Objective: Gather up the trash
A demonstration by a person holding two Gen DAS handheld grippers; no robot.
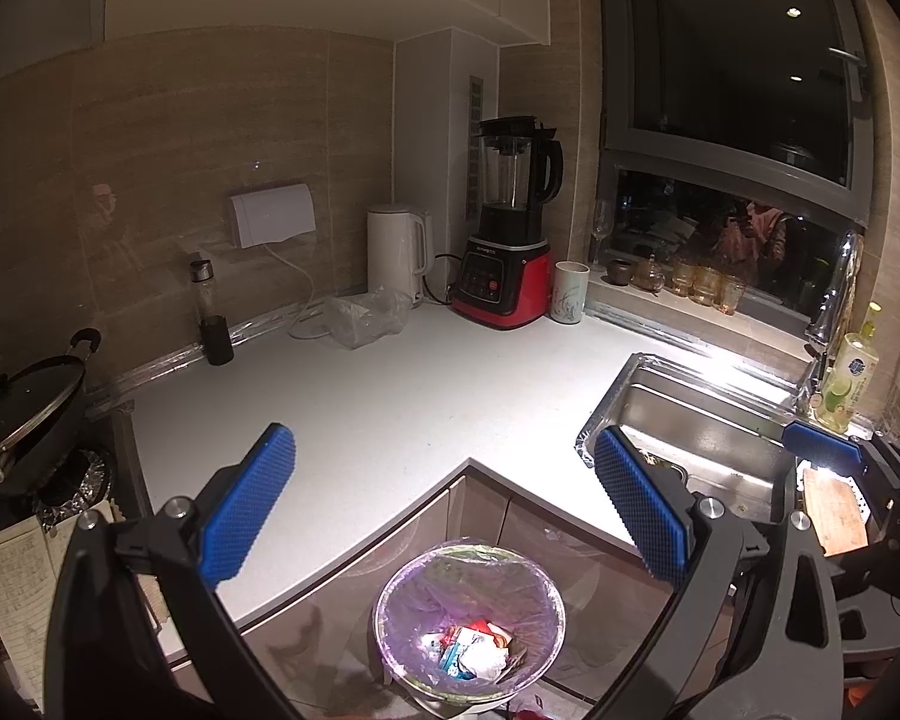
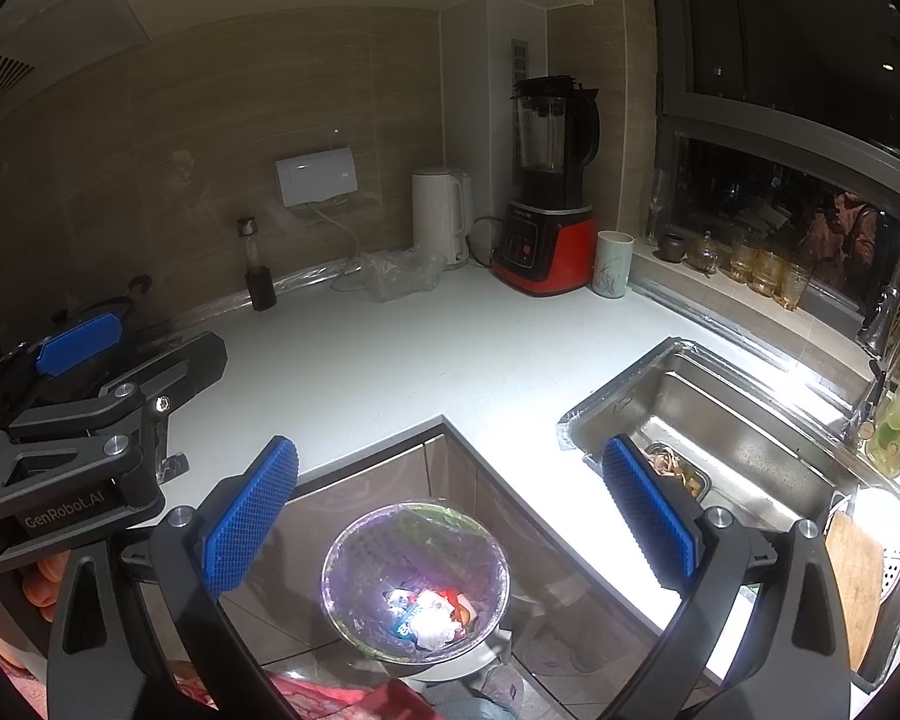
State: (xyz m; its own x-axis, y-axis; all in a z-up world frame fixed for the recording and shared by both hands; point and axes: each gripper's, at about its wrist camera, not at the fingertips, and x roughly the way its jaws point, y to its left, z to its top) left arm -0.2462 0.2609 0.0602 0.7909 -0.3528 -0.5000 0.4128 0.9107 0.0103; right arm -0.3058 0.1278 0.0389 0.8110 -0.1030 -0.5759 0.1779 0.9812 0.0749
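Left gripper and right gripper held wide open, nothing gripped, above lined bin; crumpled plastic bag on counter judged next pickup.

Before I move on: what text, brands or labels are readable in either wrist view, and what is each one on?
"GenRobot.AI": on the black body of the left gripper, seen in the right wrist view.
Red blender: a brand line above its buttons, too small to read.
Green dish soap bottle: label print too blurred to read.
Paper sheet at the far left: printed lines, unreadable.
Wrappers in the trash bin: print unreadable.
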